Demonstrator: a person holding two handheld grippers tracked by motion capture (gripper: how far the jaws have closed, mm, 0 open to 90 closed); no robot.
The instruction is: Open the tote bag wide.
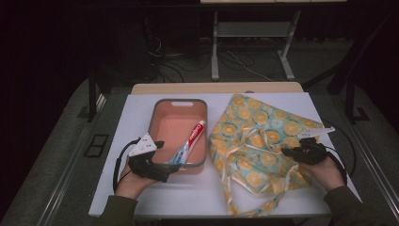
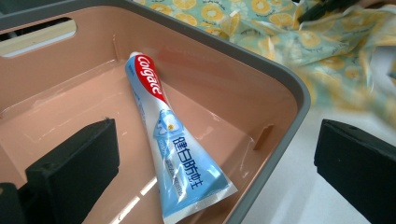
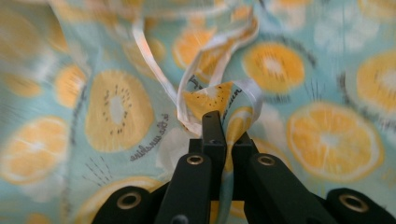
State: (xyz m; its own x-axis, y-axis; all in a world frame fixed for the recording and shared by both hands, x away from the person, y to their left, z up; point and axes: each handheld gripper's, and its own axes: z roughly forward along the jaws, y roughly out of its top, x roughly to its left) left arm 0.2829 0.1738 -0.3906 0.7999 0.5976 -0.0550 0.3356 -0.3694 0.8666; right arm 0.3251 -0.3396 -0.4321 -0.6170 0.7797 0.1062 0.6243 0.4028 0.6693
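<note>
Dim room, grey carpeted floor (image 1: 56, 155), white-legged desk frame (image 1: 254, 42) with loose cables (image 1: 235, 61) behind the white-topped table (image 1: 197, 193).

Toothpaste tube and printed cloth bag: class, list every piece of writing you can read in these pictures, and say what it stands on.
"Colgate": white letters on the red band of the toothpaste tube.
"健白防蛀": blue characters lower on the same tube.
Smaller print beneath those characters: too small to read.
Cursive script on the cloth bag: too blurred to read.

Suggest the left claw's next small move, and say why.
Probably lower the left claw and close on the toothpaste tube: it is open, one jaw inside the bin, one outside, the tube lying between. The right claw already pinches the bag.
</note>
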